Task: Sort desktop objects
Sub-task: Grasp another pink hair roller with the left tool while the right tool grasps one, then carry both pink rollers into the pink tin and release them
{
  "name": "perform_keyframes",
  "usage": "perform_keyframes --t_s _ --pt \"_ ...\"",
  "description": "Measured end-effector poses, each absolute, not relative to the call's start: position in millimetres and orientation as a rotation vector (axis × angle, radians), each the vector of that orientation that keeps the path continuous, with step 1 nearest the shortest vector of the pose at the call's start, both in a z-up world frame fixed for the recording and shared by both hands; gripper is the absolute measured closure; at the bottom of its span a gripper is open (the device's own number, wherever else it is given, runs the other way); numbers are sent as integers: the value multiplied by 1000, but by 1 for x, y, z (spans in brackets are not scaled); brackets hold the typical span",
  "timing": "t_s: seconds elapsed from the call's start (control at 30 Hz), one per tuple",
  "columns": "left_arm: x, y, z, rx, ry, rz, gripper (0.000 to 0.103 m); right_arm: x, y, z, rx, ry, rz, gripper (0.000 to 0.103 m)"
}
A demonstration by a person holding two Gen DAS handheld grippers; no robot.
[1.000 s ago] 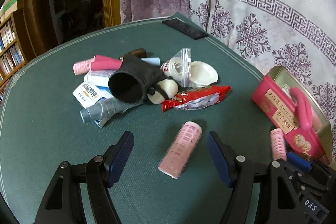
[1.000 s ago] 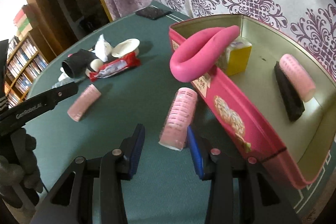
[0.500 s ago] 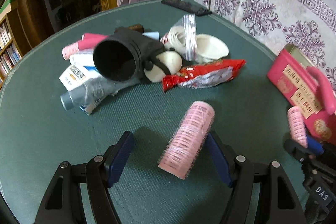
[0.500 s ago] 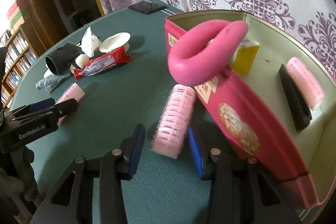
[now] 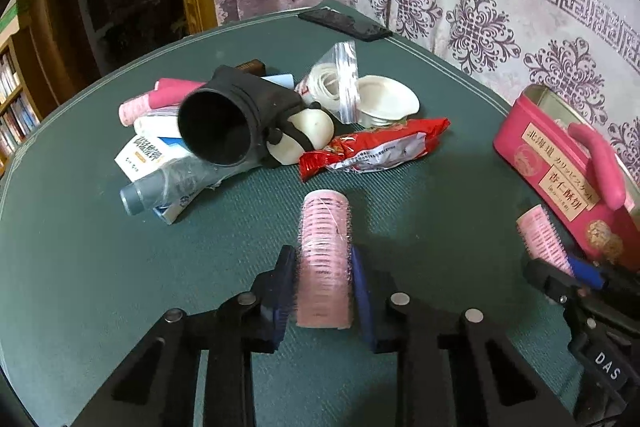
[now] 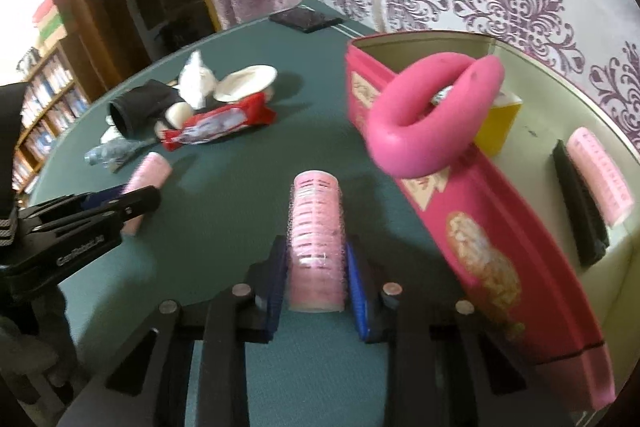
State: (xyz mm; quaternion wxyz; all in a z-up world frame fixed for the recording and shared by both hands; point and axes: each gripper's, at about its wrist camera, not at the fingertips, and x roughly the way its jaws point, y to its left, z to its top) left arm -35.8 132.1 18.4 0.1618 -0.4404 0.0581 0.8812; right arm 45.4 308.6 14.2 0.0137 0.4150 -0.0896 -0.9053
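My left gripper (image 5: 323, 267) is shut on a pink hair roller (image 5: 325, 251) that lies along its fingers on the green table. My right gripper (image 6: 317, 259) is shut on a second pink hair roller (image 6: 317, 235), just left of the pink tin box (image 6: 472, 227). In the left wrist view the right gripper (image 5: 568, 267) shows at the right with its roller (image 5: 540, 233), beside the tin (image 5: 548, 167). In the right wrist view the left gripper (image 6: 120, 199) shows at the left with its roller (image 6: 146, 173). The tin holds another pink roller (image 6: 598, 175), a black bar (image 6: 576, 199) and a yellow box (image 6: 498, 123).
A pink lip-shaped toy (image 6: 432, 115) rests on the tin's rim. A pile sits mid-table: black pouch (image 5: 236, 119), red snack packet (image 5: 376, 149), white dish (image 5: 386, 99), zip bag (image 5: 334, 87), bottle (image 5: 160, 187), boxes. A black phone (image 5: 344, 23) lies at the far edge, by the curtain.
Both grippers have closed on their hair rollers; one second ago both were open around them. The rollers now lie straight between the fingers.
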Motion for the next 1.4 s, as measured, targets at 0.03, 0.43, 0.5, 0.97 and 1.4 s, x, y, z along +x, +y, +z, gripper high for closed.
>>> perform_keyframes --t_s 0.03,0.43,0.5,0.97,1.4 --pt "-35 131 21 -1252 157 2518 73 46 307 16 1282 -277 -2817 72" --pt "-20 131 43 -1182 143 2531 73 62 305 38 1182 -288 -2827 72" --pt "-20 129 44 -1186 141 2537 73 64 306 40 1172 -289 -2828 72" --pt "-45 123 13 -1285 126 2549 62 68 308 40 1170 -310 -2812 72" --pt "-16 151 69 -1092 122 2500 74 90 333 78 1022 -319 -2898 72"
